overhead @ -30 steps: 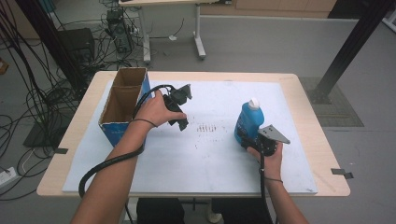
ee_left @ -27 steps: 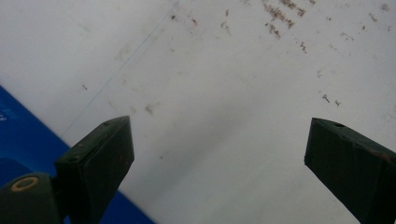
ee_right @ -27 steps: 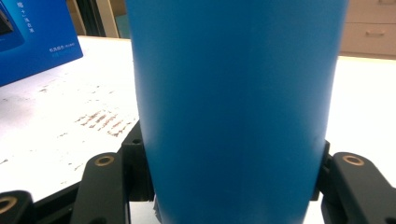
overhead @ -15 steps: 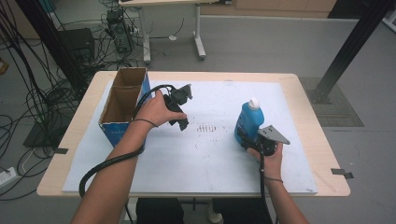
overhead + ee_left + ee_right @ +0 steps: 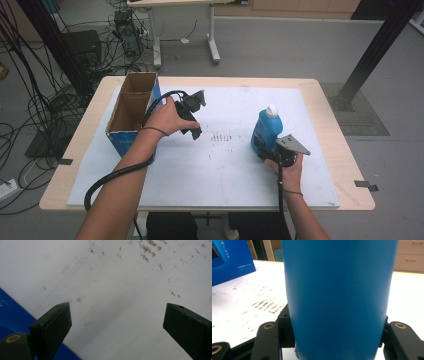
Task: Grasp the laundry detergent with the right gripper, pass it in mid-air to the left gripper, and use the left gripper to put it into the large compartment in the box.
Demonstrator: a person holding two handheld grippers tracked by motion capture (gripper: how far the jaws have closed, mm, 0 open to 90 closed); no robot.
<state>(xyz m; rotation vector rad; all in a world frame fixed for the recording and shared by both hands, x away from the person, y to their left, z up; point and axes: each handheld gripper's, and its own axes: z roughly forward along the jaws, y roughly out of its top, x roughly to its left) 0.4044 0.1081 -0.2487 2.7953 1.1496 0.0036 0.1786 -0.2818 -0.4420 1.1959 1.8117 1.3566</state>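
A blue bottle [image 5: 266, 131] with a white cap stands upright on the white mat [image 5: 225, 170], right of centre. My right gripper [image 5: 268, 153] is shut on the bottle's lower body from the near side. In the right gripper view the bottle [image 5: 339, 295] sits between the jaws of that gripper [image 5: 337, 340]. My left gripper [image 5: 195, 131] hangs just above the mat to the right of the cardboard box [image 5: 131, 112]. It points down at the mat. In the left gripper view this gripper [image 5: 116, 312] stands open, with bare mat between its jaws.
The open-topped box has blue outer walls [image 5: 15, 312] and stands at the table's left side; its blue side [image 5: 229, 257] also shows far left in the right gripper view. Dark speckles [image 5: 221, 137] mark the mat's centre. Cables and a table leg lie on the floor beyond.
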